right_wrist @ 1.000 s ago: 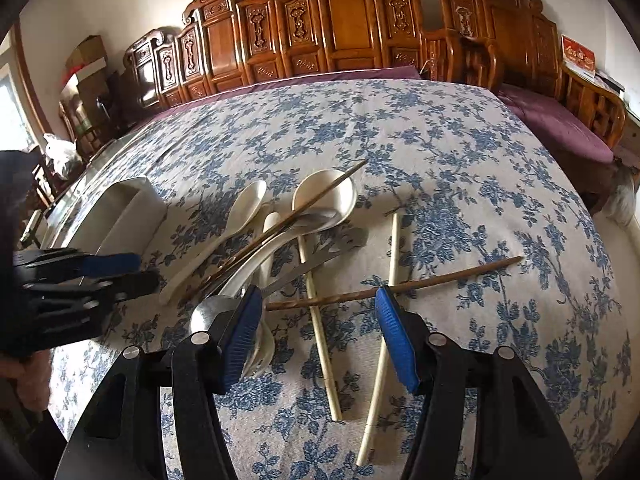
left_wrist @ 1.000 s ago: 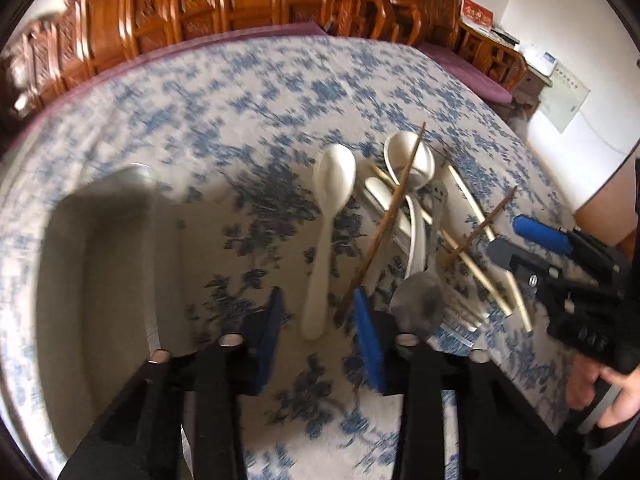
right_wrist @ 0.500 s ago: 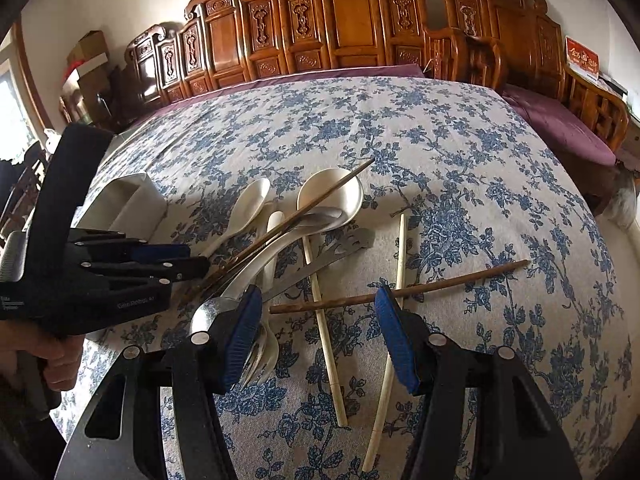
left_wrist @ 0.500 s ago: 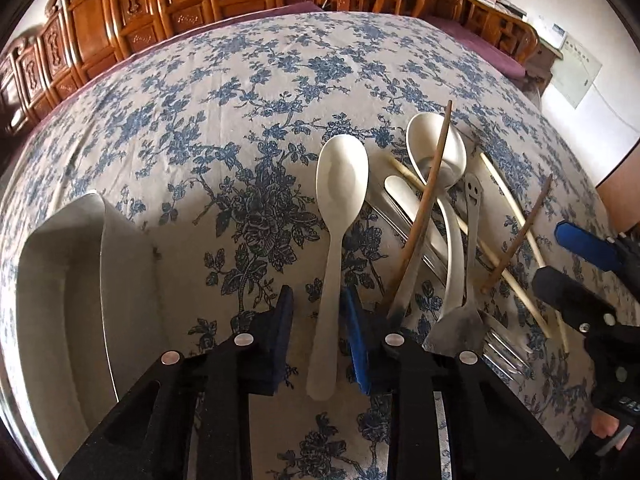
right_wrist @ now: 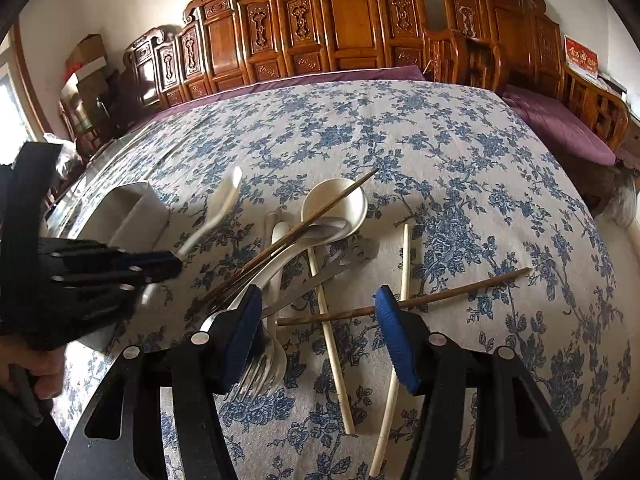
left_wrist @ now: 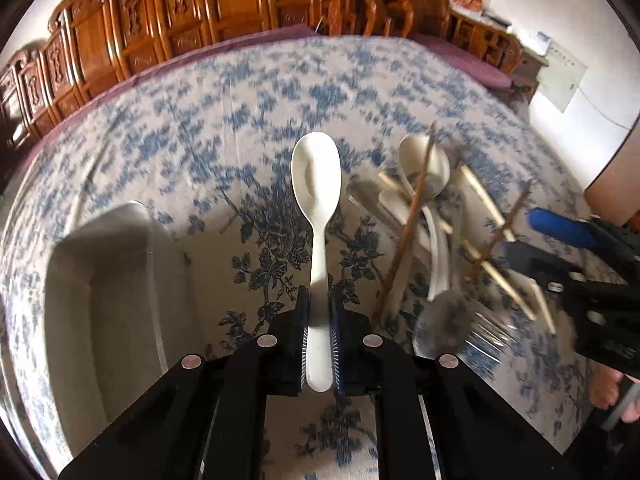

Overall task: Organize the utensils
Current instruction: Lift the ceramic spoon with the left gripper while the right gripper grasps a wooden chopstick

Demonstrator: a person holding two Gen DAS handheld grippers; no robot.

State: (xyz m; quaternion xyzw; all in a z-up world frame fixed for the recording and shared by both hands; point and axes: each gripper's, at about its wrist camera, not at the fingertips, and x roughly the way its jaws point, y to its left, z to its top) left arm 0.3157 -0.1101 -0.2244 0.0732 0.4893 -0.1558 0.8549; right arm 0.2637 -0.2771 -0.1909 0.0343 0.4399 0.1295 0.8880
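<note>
My left gripper (left_wrist: 319,320) has its jaws closing, and the blue pads press on the handle of a white spoon (left_wrist: 316,176) that points away from me over the flowered cloth. In the right wrist view the same spoon (right_wrist: 224,200) is blurred and sticks out of the left gripper (right_wrist: 168,266). My right gripper (right_wrist: 318,308) stands open above a brown chopstick (right_wrist: 404,304), with nothing between its pads. To its left is a pile of white spoons (right_wrist: 340,204), a second brown chopstick (right_wrist: 304,228), pale chopsticks (right_wrist: 328,320), a fork (right_wrist: 260,364) and a metal blade (right_wrist: 320,276).
A white tray (left_wrist: 120,280) lies on the cloth to the left of the held spoon, and appears as a white box (right_wrist: 132,208) in the right wrist view. Carved wooden chairs (right_wrist: 344,32) line the far edge of the table. A person's hand (right_wrist: 44,372) holds the left gripper.
The left gripper's jaws have closed from either side of the white spoon's handle onto it, and the spoon now sits centred between them. The right gripper has not moved.
</note>
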